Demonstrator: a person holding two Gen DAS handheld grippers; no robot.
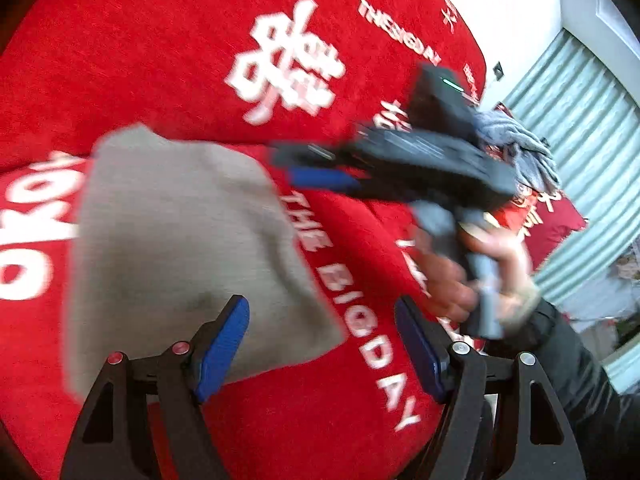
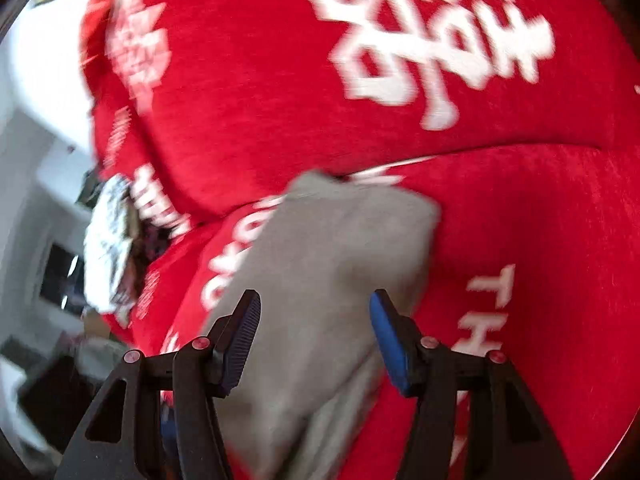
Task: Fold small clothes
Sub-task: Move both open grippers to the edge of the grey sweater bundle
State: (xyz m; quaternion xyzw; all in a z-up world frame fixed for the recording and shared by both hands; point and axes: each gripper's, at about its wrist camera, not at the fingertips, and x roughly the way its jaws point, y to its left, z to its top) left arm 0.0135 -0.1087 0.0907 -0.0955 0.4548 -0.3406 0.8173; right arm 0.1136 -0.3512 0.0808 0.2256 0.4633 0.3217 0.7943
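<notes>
We see the grey garment (image 1: 188,240) lying folded on the red cover (image 1: 160,60), with a heap of grey clothes (image 1: 516,144) farther away. The left gripper (image 1: 320,344) and the right gripper (image 2: 316,340) both have their jaws wide apart and hold nothing. The right one stands between us and the heap.

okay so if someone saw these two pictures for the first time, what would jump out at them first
The bright red cover with big white lettering fills both views. A plain grey cloth lies on it, in front of both open grippers: the left gripper in its own view, the right gripper over the cloth. In the left view, the right hand shows at right, and grey clothes pile behind.
</notes>
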